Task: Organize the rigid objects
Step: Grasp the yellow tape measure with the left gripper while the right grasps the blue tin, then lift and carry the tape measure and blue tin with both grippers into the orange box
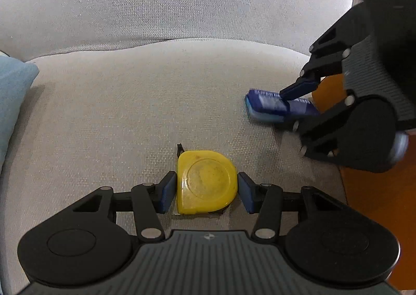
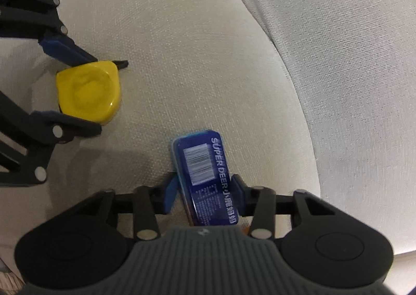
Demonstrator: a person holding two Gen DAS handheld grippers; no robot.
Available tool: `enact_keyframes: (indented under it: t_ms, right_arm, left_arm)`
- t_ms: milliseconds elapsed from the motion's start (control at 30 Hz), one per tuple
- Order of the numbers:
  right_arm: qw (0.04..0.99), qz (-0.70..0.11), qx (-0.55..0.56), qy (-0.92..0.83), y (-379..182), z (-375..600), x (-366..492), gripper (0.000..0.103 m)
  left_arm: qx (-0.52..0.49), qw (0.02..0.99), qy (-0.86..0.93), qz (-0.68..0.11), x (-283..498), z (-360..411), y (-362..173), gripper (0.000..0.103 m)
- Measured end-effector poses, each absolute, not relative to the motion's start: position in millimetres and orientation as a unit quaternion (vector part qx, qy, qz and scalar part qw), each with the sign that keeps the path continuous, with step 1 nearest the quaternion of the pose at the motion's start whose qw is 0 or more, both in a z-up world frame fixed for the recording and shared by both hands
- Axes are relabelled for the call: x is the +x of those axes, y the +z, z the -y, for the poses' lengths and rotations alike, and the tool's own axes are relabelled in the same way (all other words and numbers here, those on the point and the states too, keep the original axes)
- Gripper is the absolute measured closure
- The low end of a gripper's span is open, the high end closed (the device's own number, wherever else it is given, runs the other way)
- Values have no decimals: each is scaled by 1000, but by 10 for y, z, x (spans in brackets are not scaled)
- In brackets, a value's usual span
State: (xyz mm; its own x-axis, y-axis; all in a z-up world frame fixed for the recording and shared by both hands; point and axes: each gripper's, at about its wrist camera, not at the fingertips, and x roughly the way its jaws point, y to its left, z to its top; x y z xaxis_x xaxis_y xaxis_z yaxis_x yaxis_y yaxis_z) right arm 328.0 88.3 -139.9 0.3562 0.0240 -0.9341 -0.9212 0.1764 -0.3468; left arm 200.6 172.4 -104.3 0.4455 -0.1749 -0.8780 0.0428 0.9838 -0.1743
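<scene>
Left claw grips yellow tape measure; right claw clamps blue box.

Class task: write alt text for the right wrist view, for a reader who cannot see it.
The right gripper clasps a flat blue box lying on a pale sofa cushion. To its left, the left gripper brackets a yellow tape measure.

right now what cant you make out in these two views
- Near end of the blue box, right wrist view: hidden under the right tongs' body.
- Small print on the box: too small and blurred.
- Underside of the yellow tape measure, both views: it lies flat on the sofa cushion.
- Orange surface at the cushion's right, left wrist view: cut off by the edge and the right tongs.
- Left tongs: pad contact unclear.
</scene>
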Motion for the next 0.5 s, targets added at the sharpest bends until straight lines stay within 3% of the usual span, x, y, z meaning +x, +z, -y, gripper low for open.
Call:
enact_keyframes:
  t_ms: [100,367,500]
  right_arm:
    - [644,-407,-529,374,-1282,-895,3146,83]
    - [649,-529,-342,426,-926,-700,3156,88]
    - [661,-532,-349,398,-1029,-682,3122,89]
  left_arm:
    - [-67,846,-61,-525,1960,-1738,-1030,46]
    - [-92,836,-60,-538,1822,-1793,-1024,46]
    - [-86,839,-51,-535,1812,-1740,-1047,45]
